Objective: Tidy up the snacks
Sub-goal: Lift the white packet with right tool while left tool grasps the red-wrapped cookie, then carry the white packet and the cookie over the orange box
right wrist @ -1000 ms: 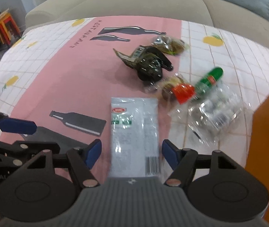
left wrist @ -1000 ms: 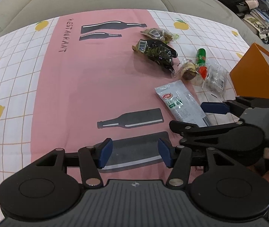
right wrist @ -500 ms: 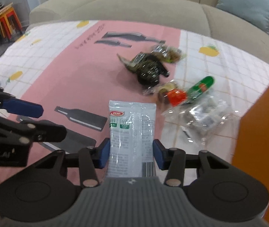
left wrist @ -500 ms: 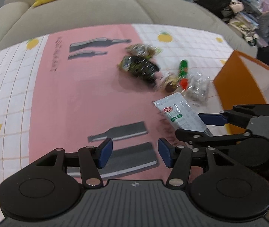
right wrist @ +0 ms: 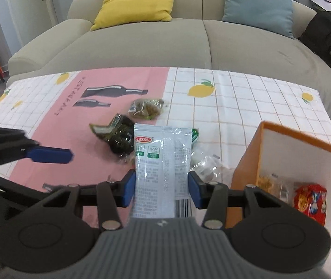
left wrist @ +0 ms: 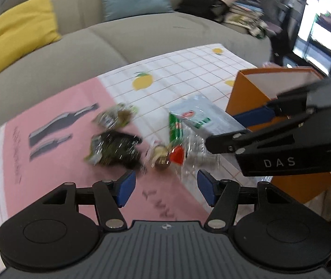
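My right gripper is shut on a pale blue-white snack packet and holds it lifted above the table, left of the orange box. The packet and right gripper also show in the left wrist view, beside the box. My left gripper is open and empty, low over the pink cloth, near a dark snack bag. A clear bag, a green packet and a brownish bag lie on the table.
The orange box holds a red packet and a yellowish one. A grey sofa with yellow and blue cushions stands behind the table. The tablecloth is pink and white with lemons.
My right gripper closed on the pale packet and lifted it off the table toward the orange box. My left gripper swung right and forward, toward the snack pile, still open.
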### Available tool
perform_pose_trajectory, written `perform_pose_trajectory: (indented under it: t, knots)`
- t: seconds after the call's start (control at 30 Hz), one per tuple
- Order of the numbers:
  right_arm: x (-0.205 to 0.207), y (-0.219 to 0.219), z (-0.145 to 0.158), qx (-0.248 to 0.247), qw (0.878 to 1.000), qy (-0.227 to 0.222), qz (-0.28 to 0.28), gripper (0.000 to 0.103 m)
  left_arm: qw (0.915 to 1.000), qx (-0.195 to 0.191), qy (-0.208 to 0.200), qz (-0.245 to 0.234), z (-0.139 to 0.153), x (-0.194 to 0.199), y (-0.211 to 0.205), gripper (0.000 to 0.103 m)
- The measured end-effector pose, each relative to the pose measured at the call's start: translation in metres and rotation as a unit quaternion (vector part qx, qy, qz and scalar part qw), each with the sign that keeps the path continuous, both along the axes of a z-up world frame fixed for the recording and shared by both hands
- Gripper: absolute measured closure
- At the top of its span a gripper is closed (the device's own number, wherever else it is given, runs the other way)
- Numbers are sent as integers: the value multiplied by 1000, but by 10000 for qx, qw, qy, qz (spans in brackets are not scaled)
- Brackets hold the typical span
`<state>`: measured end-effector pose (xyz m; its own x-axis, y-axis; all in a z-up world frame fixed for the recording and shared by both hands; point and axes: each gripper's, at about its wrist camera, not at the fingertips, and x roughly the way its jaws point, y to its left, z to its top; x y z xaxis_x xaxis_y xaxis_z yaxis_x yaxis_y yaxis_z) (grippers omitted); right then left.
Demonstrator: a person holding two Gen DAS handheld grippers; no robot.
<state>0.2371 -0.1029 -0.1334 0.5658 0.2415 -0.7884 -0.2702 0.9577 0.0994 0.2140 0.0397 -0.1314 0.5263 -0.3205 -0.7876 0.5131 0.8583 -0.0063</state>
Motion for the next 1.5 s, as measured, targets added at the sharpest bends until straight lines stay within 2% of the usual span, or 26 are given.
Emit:
perform_pose_trajectory:
  t: [0.2,0.37,0.6,0.7,0.9,1.07,1.23,1.37,1.5]
  knots:
    - [17,-4,-5,17,10000,-5,-41,56,9988,250,50,-427,-24,22,-20,31]
    - [25,-5,-10,42,10000,44,-22,56,9947,798,-78,-638,-40,31,-38,32]
    - [25,-3,-16,-33,10000,93,5,56,9960,764,-46,-470,-47,35,-37,56]
    - [23,-2,-15,-43,9999,112,-3,56,9979,620,-6,-203,-43,32,-32,66]
    - [12,-4,-3,62,10000,52,-30,56,9977,278,63,610,-22,13,-14,78]
    - [-7,-8,11,275,9996,21,-82,56,9910,-234,211,1299,-1,-9,7,81]
    - [-34,-15,23,513,9986,76,-115,56,9794,-700,437,1842,21,-34,24,81]
    - [-56,-21,39,613,9981,-33,-16,56,9727,-975,479,2050,43,-52,29,82]
    - [-74,-36,60,904,9958,-124,-26,56,9704,-1344,449,1953,67,-67,23,82]
